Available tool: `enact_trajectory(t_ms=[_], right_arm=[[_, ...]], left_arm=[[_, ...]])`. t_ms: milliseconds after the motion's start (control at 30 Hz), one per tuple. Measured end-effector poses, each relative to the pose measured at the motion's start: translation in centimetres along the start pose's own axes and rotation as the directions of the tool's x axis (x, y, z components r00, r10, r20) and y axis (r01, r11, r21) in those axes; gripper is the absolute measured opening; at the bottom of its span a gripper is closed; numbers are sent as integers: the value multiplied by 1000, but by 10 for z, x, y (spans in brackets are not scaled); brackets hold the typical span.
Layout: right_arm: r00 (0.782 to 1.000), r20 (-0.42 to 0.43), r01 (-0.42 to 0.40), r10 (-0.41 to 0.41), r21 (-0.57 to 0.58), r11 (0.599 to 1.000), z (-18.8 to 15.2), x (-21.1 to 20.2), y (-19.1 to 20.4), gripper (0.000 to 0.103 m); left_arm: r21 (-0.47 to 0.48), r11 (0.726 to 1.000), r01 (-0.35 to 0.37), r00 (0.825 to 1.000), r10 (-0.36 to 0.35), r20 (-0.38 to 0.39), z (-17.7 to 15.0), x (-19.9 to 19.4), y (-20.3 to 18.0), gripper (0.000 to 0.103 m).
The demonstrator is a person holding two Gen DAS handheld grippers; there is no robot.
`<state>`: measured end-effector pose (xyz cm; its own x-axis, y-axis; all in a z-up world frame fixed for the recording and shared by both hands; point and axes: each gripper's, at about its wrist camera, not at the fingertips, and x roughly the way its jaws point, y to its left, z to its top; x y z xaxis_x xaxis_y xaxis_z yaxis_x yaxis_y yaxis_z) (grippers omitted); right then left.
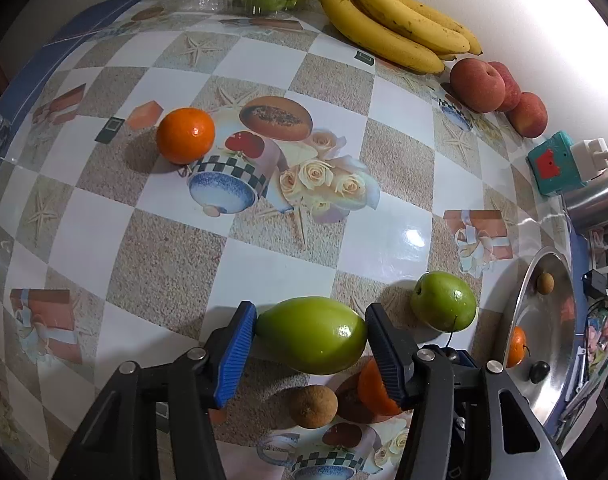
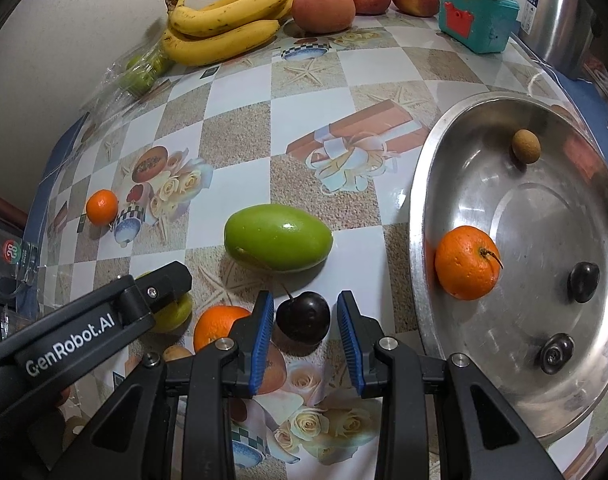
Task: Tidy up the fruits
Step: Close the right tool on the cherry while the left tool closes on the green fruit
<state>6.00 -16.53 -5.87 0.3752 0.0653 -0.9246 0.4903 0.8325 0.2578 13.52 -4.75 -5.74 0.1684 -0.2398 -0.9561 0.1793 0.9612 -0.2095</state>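
Here the left gripper (image 1: 310, 354) brackets the long green fruit (image 1: 312, 334), pads at its ends, grip unclear. The right gripper (image 2: 306, 334), narrowly parted, flanks a dark cherry (image 2: 303, 317) untouched, beside the steel tray (image 2: 418, 216). Next, probably: close, lift, carry trayward.

Orange (image 1: 374, 390) half hidden behind left tool's finger; bagged green fruit (image 2: 143, 68) blurred.

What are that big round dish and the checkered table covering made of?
The dish looks like bare metal, probably steel or aluminium: silvery, faintly scuffed, mirroring the orange in it. The table covering looks like printed plastic or oilcloth: glossy, with lamp glare on its picture pattern.
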Motion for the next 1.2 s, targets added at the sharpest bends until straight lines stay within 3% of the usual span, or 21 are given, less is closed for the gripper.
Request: enact_trajectory(t_ms=[367,667,1200], right_arm=[[1000,-5,-11,11,17,1000,0,-1,-2,27],[999,19,-30,30,26,999,2,-15,0,27],[997,75,8,-13,69,998,28,-43,6,27]], left_arm=[[-26,1000,10,1000,-10,7,1,-1,7,60],[-41,999,20,1000,-19,25,3,-8,10,60],[-57,998,-6,994,12,106,20,-27,8,60]])
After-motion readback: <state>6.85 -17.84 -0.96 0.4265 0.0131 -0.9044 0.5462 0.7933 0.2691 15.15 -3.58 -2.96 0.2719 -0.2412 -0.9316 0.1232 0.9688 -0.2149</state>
